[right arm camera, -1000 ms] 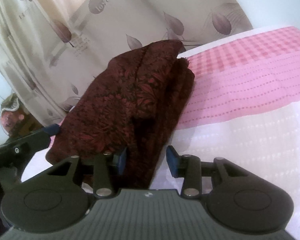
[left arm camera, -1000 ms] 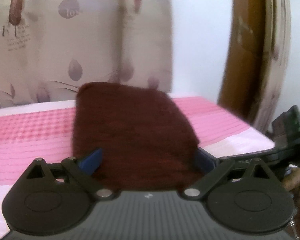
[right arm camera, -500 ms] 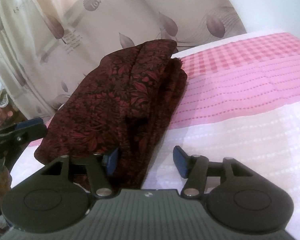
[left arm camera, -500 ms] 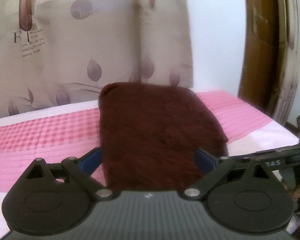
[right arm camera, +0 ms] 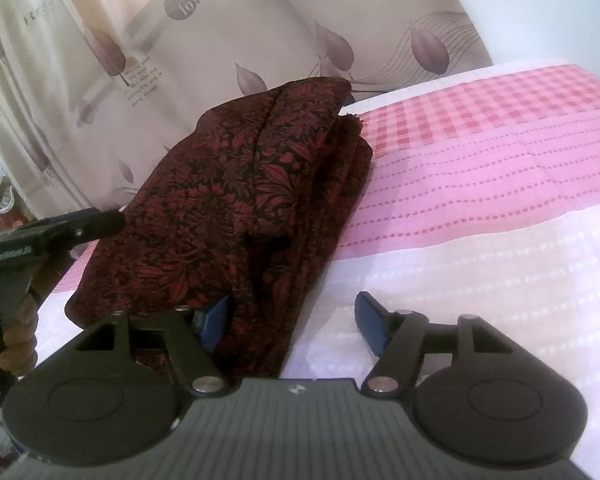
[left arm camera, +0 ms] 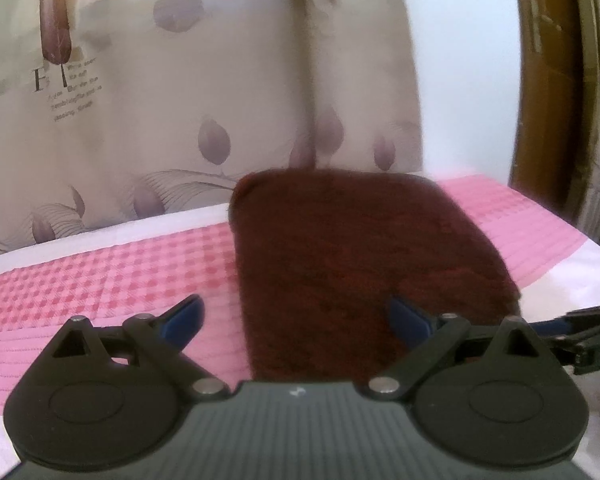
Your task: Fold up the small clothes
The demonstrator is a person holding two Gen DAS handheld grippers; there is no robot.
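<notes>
No container anywhere in either view. Folded dark red garment (right arm camera: 256, 204) lying flat on the pink bedspread (right arm camera: 480, 168), near its far edge and close to the curtain (right arm camera: 228, 32). Thin woven fabric printed with red leaves on black, stacked in several layers with the edges showing along the right side, top layer creased and slightly humped. From the left wrist view, blurred, reads as a rounded rectangle (left arm camera: 360, 256) of plain maroon. Bedspread woven in bands: checked pink at the back, dotted pink stripes in the middle, white textured weave nearest. Curtain beige, satin-looking, with mauve leaves and printed text. Brown wooden frame (left arm camera: 548, 80) at the right of the left view.

Left gripper (left arm camera: 296, 316) spread wide, blue pads either side of the garment's near end, nothing pinched. Right gripper (right arm camera: 292, 316) likewise wide apart, left pad (right arm camera: 214, 316) against the garment's near folds, right pad over bare white weave, nothing clamped.
</notes>
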